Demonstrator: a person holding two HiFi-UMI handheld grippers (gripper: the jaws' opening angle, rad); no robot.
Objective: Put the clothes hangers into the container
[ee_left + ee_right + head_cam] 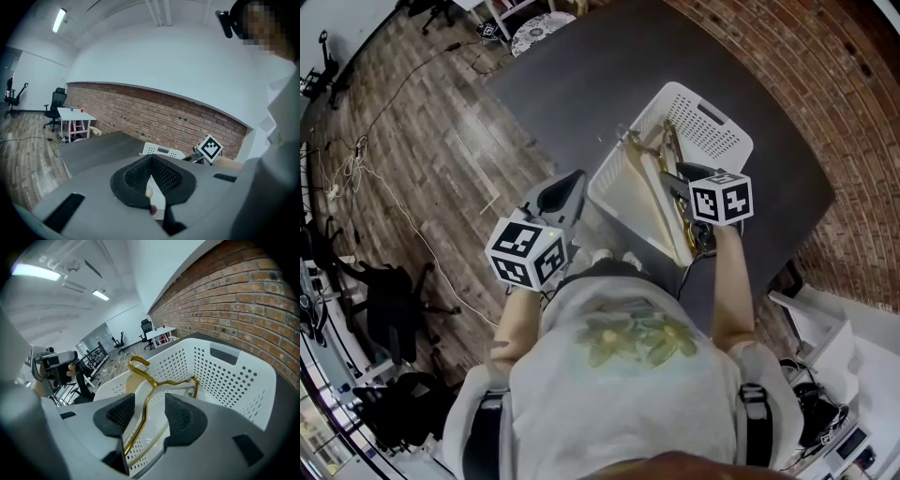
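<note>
At the left, over the plank floor [412, 141] beside the dark table [581, 84], the left gripper [151, 161] is held with its jaws clenched tip to tip and nothing between them; to its right the white perforated container [225, 376] stands on the table near the brick wall [234, 291]; a gold clothes hanger [151, 380] lies inside it, hook towards the far rim, resting on a pale flat piece that I cannot identify; furthest right, the right gripper [149, 405] reaches into the container with its jaws released and spread wide, the hanger's arm running between the pads without being pressed by either.
</note>
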